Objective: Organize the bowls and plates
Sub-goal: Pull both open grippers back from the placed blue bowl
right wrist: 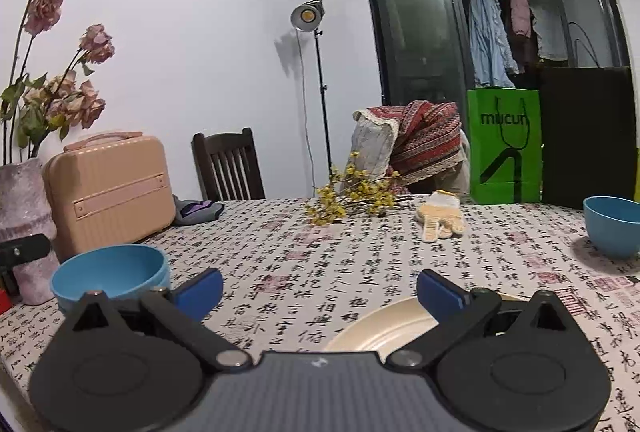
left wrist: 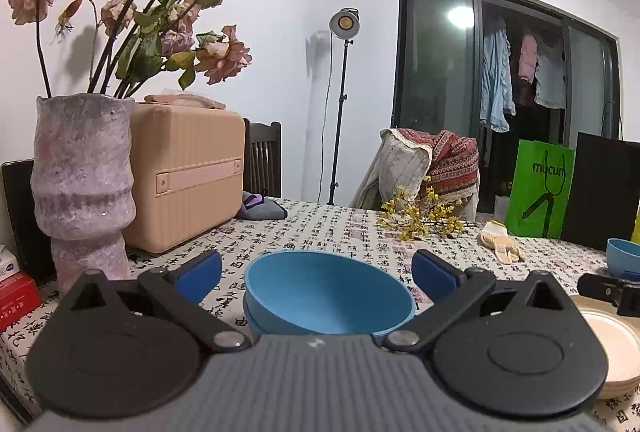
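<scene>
Nearby, vase (left wrist: 82,188) beside stacked bowls (left wrist: 328,296)

The stacked blue bowls (left wrist: 328,296) looked matt plastic. The cream plates (right wrist: 384,328) shone glossy. The tablecloth (right wrist: 360,256) was printed fabric.

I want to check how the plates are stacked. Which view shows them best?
The left wrist view: the cream plates show as a stack with visible rims at the right edge. The right wrist view shows only a top plate's inner surface, partly behind the right gripper.
</scene>
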{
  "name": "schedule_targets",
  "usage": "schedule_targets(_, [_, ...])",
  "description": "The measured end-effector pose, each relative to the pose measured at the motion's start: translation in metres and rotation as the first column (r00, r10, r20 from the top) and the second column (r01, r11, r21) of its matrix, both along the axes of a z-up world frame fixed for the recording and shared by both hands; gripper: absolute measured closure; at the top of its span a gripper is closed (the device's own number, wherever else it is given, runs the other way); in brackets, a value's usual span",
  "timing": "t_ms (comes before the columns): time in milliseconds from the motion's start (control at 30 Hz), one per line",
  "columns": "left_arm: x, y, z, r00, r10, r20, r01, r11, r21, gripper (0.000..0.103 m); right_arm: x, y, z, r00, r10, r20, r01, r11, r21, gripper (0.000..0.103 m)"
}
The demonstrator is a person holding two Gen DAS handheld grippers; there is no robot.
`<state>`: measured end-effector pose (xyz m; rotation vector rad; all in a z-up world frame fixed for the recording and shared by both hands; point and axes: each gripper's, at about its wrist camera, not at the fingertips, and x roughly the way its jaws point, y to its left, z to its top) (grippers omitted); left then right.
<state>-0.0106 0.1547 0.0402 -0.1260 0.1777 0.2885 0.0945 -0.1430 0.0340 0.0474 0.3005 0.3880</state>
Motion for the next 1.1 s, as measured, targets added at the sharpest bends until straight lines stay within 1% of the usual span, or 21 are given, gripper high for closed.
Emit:
schedule_targets(133, [-0.001, -0.003, 0.004, 1.0, -0.004, 0.005, 0.004, 1.0, -0.02, 0.0, -0.001, -0.011, -0.001, 1.0, -0.014, -0.002, 0.014, 1.0, 0.005, 0.0])
schedule_targets(233, [-0.001, -0.009, 0.008, 1.0, -0.005, 0.015, 0.005, 1.0, -0.011, 0.0, -0.002, -0.02, 0.0, 1.0, -0.023, -0.001, 0.024, 1.0, 0.012, 0.0])
schedule_targets(400, [0.001, -0.021, 0.012, 0.999, -0.023, 0.024, 0.023, 1.0, -0.017, 0.0, -0.003, -0.033, 0.001, 0.999, -0.033, -0.007, 0.033, 0.999, 0.037, 0.0])
schedule_targets(633, [0.002, -0.038, 0.018, 0.999, -0.045, 0.028, 0.046, 0.999, -0.013, 0.0, -0.007, -0.046, 0.005, 0.999, -0.034, 0.01, 0.034, 0.999, 0.037, 0.0])
schedule_targets(1100, [0.01, -0.069, 0.023, 0.995, -0.104, 0.008, 0.104, 0.994, -0.022, 0.0, -0.014, -0.08, 0.013, 0.997, -0.072, 0.016, 0.072, 0.996, 0.048, 0.0])
